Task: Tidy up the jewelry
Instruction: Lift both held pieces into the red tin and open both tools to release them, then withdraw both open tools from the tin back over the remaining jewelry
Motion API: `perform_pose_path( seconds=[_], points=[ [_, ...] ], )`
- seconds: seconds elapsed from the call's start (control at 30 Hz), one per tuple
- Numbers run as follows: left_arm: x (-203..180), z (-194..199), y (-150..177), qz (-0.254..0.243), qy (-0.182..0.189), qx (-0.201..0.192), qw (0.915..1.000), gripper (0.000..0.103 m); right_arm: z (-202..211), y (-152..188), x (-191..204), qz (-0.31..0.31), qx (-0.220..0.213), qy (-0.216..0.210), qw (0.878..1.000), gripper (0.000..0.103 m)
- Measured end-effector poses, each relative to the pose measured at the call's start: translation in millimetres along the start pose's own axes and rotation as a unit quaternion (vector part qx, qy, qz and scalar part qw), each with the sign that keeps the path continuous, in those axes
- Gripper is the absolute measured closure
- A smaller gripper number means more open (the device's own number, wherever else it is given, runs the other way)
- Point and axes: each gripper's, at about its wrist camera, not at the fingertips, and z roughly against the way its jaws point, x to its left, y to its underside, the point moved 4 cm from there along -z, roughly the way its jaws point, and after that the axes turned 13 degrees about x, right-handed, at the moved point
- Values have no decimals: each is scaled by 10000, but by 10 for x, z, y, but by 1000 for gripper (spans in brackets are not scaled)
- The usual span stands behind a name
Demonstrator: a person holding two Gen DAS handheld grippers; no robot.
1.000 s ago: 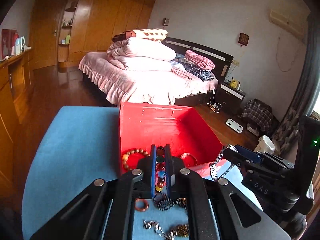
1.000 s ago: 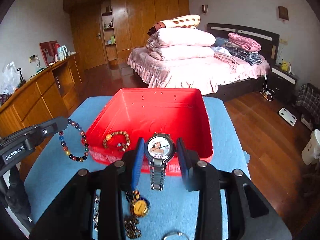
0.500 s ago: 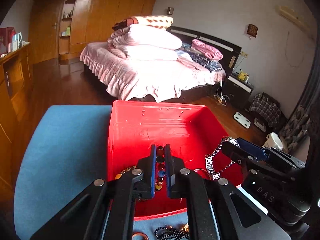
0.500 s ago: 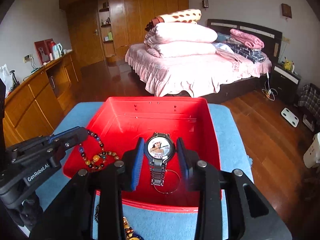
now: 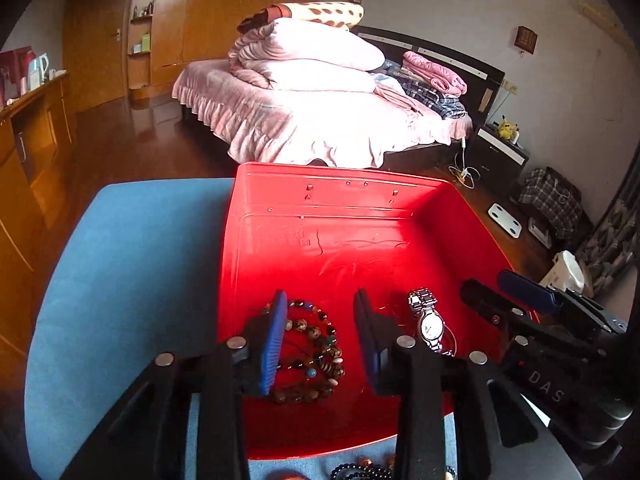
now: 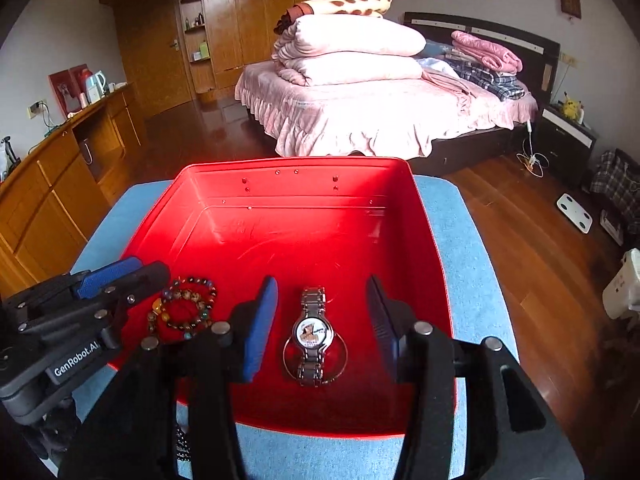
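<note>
I have both grippers over the red tray (image 6: 432, 240), and both have just been opening. The left gripper (image 5: 320, 332) stands released, its blue pads apart with the beaded bracelets (image 5: 316, 344) lying loose on the tray floor between them, touched by neither pad as far as I can see. The right gripper (image 6: 322, 320) is likewise let go: the watch (image 6: 314, 334) lies flat on the tray floor between its pads, clear of both, on top of a thin wire bangle (image 6: 340, 360).

I judge the watch the heavier piece, with a stiff case and a linked metal band that flexes and slides; if I ever lift it again I would pinch across the case, not the band. The glass face could scratch. The bracelets look like beads on a cord, light and floppy, and they would drape and roll, so I would clamp across 1 strand of beads. The bangle is thin and probably springy, awkward to catch flat.

The tray is smooth plastic, likely slippery, and sits on a blue cloth-covered table (image 5: 132, 264). More beads (image 5: 360, 472) lie on the cloth at the tray's near edge. Beyond is a bedroom: a bed (image 6: 380, 104) piled with pink bedding, wooden wardrobes (image 6: 256, 20), a wooden floor.
</note>
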Motion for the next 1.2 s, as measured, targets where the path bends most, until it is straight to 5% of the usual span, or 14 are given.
perform_pose_path(
  seconds=[0.63, 1.2],
  points=[
    [37, 606, 736, -11, -247, -509, 9984, 64, 509, 751, -23, -25, -271, -173, 9995, 57],
    [-30, 672, 1558, -72, -340, -192, 9992, 64, 655, 1641, -146, -290, 5, 46, 9996, 57]
  ],
)
